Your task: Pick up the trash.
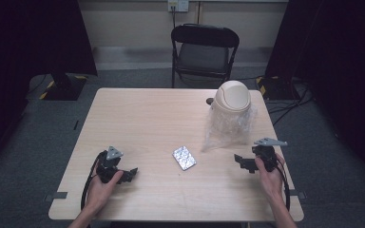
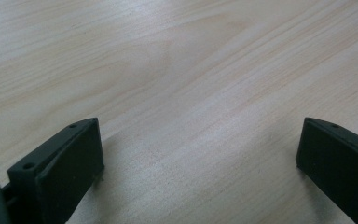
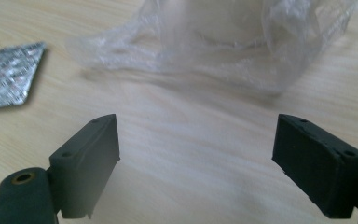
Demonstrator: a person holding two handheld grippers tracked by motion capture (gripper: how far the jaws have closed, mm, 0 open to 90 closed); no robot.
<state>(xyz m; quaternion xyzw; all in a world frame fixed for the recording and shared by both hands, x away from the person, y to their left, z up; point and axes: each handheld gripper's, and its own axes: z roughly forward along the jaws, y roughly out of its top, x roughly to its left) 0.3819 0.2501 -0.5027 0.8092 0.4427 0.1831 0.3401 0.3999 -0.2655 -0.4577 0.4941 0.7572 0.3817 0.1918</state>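
Observation:
A small beige bin with a domed swing lid (image 1: pixel 231 97) stands on the right part of the wooden table (image 1: pixel 142 118), with a clear plastic bag (image 1: pixel 228 126) hanging down around it. A silver foil blister pack (image 1: pixel 184 157) lies flat near the table's middle. My left gripper (image 1: pixel 129 174) rests low on the front left, open, bare wood between its jaws (image 2: pixel 200 154). My right gripper (image 1: pixel 241 162) sits at the front right, open, facing the plastic bag (image 3: pixel 214 46), with the blister pack (image 3: pixel 10 74) off to its left.
A black folding chair (image 1: pixel 203 53) stands behind the table's far edge. Dark curtains hang at both sides. A black stand base (image 1: pixel 62 87) sits on the floor at the back left, and cables (image 1: pixel 290 102) lie on the floor at the right.

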